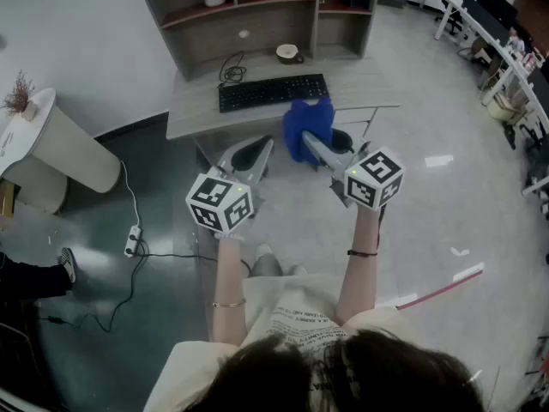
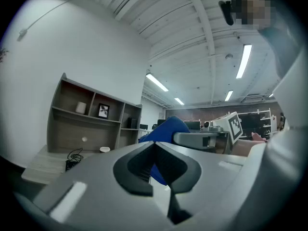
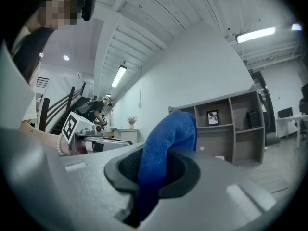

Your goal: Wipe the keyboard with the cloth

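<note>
A black keyboard (image 1: 273, 92) lies on the grey desk (image 1: 193, 110) ahead of me. My right gripper (image 1: 309, 140) is shut on a blue cloth (image 1: 307, 124), which stands up out of its jaws just before the desk's front edge, short of the keyboard. In the right gripper view the blue cloth (image 3: 167, 146) fills the gap between the jaws. My left gripper (image 1: 264, 147) hovers to the cloth's left at about the same height, shut and holding nothing. From the left gripper view the cloth (image 2: 166, 128) shows behind the closed jaws, with the right gripper (image 2: 202, 139) beside it.
A shelf unit (image 1: 257, 7) stands at the back of the desk, with a cup (image 1: 288, 54) and a coiled cable (image 1: 231, 72) in front of it. A white round table (image 1: 51, 140) is at the left, a power strip (image 1: 133, 240) on the floor, more desks (image 1: 497, 24) at the right.
</note>
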`<state>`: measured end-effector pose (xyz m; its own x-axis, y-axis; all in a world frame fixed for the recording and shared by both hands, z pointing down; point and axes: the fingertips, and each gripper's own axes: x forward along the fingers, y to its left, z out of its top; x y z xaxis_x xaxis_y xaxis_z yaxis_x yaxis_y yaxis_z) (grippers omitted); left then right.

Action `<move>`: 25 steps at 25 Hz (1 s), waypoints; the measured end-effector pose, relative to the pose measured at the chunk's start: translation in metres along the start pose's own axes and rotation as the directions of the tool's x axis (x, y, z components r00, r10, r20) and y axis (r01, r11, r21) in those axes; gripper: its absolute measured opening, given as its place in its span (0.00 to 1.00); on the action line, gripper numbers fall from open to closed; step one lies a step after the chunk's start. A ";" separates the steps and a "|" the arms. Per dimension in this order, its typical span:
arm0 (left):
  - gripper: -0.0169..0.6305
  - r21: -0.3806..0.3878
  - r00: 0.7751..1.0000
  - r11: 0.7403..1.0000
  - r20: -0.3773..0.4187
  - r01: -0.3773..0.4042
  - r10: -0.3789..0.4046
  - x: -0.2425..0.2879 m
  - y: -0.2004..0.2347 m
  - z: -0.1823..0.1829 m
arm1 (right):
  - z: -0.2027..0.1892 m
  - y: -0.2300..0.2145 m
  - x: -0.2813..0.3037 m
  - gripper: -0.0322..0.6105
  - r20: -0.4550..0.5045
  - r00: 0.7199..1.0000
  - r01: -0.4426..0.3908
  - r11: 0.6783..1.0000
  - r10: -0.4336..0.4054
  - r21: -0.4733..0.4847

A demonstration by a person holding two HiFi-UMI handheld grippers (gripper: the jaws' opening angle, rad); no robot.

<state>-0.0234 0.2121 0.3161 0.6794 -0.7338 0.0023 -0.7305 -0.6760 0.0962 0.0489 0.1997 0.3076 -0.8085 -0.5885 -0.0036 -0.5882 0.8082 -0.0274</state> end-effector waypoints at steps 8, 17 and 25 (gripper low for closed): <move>0.03 -0.016 1.000 0.999 -0.004 0.030 -0.030 0.007 -0.010 -0.004 | 0.001 -0.005 -0.012 0.14 0.001 1.000 0.010 1.000 -0.010 -0.001; 0.03 -0.016 1.000 0.999 -0.008 0.030 -0.030 0.015 -0.017 -0.004 | 0.003 -0.018 -0.024 0.14 0.017 0.999 0.038 0.999 -0.038 0.017; 0.03 -0.029 0.999 0.999 -0.032 0.020 -0.021 0.021 -0.010 -0.008 | 0.000 -0.029 -0.021 0.14 0.034 0.998 0.058 0.997 -0.060 0.055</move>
<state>-0.0015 0.2037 0.3233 0.6967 -0.7166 0.0325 -0.7141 -0.6887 0.1254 0.0824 0.1886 0.3085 -0.7704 -0.6365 -0.0363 -0.6324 0.7702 -0.0830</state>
